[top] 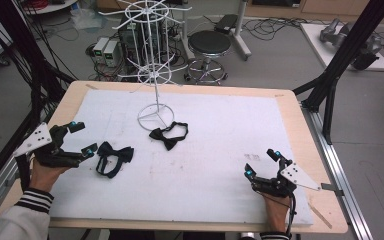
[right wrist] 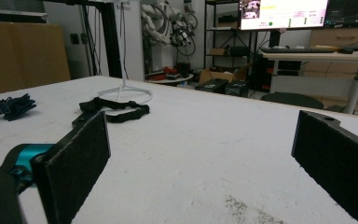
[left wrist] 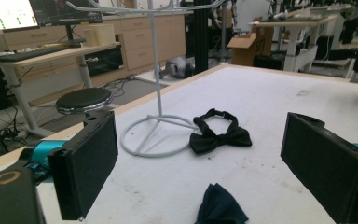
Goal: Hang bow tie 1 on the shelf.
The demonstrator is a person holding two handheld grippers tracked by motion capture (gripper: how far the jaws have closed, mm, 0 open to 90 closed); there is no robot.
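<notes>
Looks to me like robotics lab: cables (top: 55, 30) strewn on floor, computer boxes (top: 106, 50), monitors (right wrist: 283, 13) on desks, robot arm parts (right wrist: 165, 21) on shelf, black frame struts (top: 350, 47) round my table (top: 300, 107).

A white wire rack (top: 155, 60) stands on a white mat (top: 220, 150) covering the wooden table (top: 300, 130), its ring base just beside a black bow tie (top: 168, 135). Behind the table sit a black stool (top: 209, 45), cables and computer boxes (top: 106, 50).
</notes>
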